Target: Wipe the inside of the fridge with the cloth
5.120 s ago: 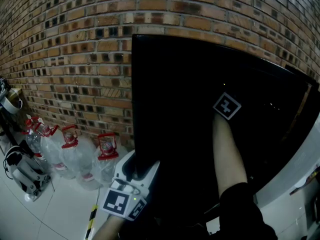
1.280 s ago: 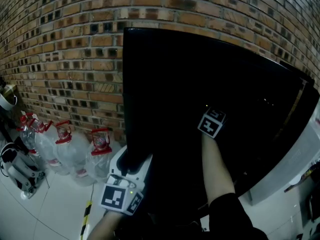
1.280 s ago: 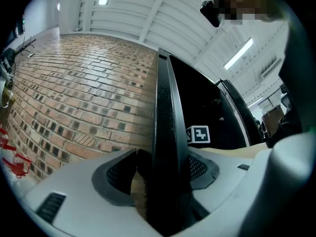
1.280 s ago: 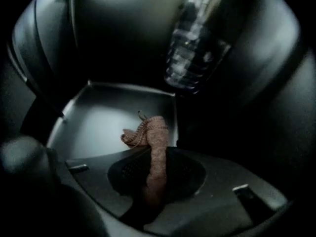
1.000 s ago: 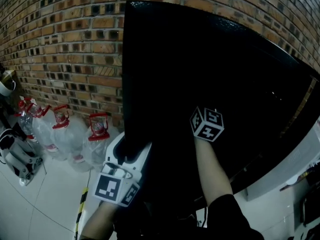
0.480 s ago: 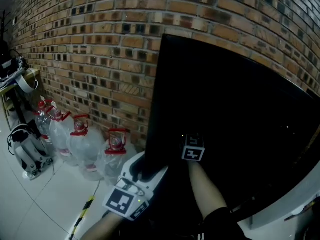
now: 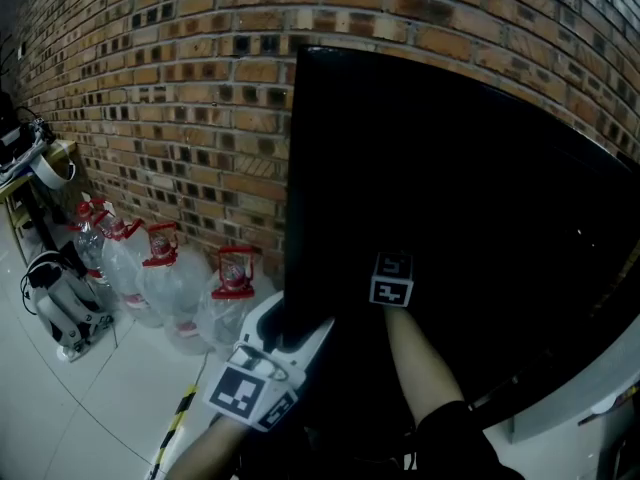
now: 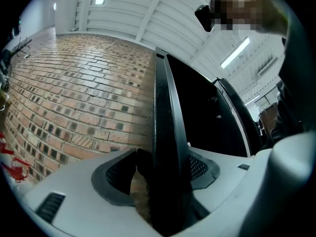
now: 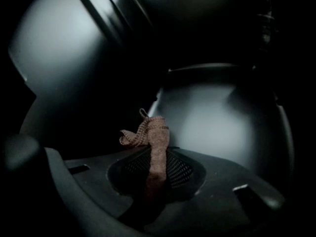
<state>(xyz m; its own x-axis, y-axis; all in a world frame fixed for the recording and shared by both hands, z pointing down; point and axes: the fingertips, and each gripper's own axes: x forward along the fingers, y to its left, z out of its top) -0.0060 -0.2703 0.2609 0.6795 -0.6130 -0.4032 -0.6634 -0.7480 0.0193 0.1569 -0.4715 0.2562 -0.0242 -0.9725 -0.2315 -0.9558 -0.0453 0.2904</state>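
**Holding the door, with the cloth aimed at the inner wall**

Left gripper view: the left gripper (image 8: 163,172) is seen closed on the edge of the black door (image 8: 165,127), which stands upright between the two jaws. The right pad lies flat on the door. The left pad meets it only near its tip, and a narrow gap is left lower down. A brick wall (image 8: 74,102) is seen on the outer side of the door and the dark inside of the fridge (image 8: 207,117) on the other side.

Right gripper view: the right gripper (image 9: 157,172) is clamped on the brown cloth (image 9: 154,135). The cloth is pinched into a narrow strip. Its long axis runs along the jaws, and a crumpled end stands out beyond the tips. The pale inner wall (image 9: 222,127) lies straight ahead and a little to the right of this end. Whether the cloth already touches it cannot be told; it looks just apart.

Head view: the right arm (image 7: 420,368) is reached into the dark opening, while the left gripper is kept at the door edge, outside. The right hand is therefore judged the nearer one to the surface to be wiped. The next move is expected to need the cloth end pushed forward onto the wall and then drawn across it.
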